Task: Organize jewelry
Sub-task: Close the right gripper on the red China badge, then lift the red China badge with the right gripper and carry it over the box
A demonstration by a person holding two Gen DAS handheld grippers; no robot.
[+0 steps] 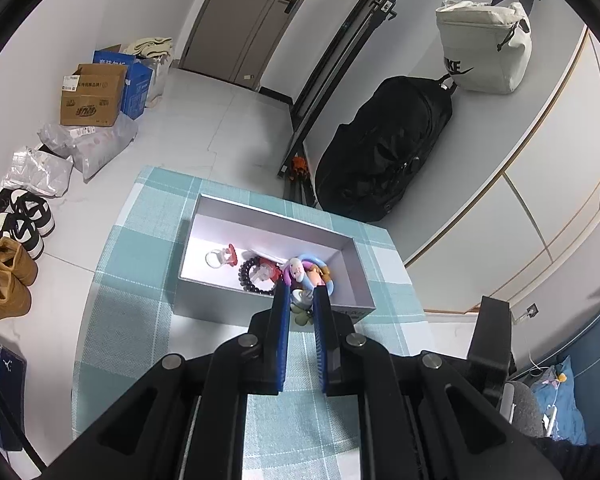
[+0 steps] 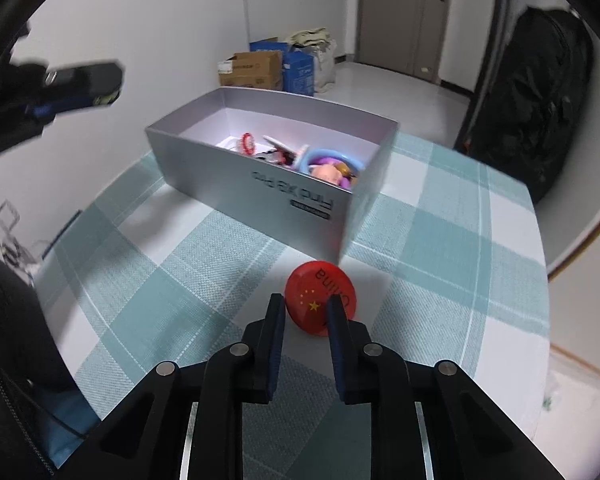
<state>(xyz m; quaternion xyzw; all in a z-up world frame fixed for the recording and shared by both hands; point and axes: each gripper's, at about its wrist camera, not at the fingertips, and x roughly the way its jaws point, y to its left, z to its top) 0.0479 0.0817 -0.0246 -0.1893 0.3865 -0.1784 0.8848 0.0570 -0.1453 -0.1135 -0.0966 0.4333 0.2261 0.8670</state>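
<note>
A grey open box (image 1: 342,309) stands on the checked cloth; it also shows in the right wrist view (image 2: 260,184). In it lie a clear ring with a red piece (image 1: 220,258), a dark bead bracelet (image 1: 256,278) and a colourful charm bundle (image 1: 308,272). My left gripper (image 1: 302,300) is shut on a small green and grey charm (image 1: 302,314), held above the box's near wall. My right gripper (image 2: 305,310) is shut on a round red badge (image 2: 320,290) with yellow stars, just in front of the box's near corner.
The teal checked cloth (image 2: 440,240) covers a small table. On the floor lie shoes (image 1: 8,276), cardboard boxes (image 1: 96,96) and plastic bags. A black backpack (image 1: 384,148) and a white bag (image 1: 484,48) lean by the wall.
</note>
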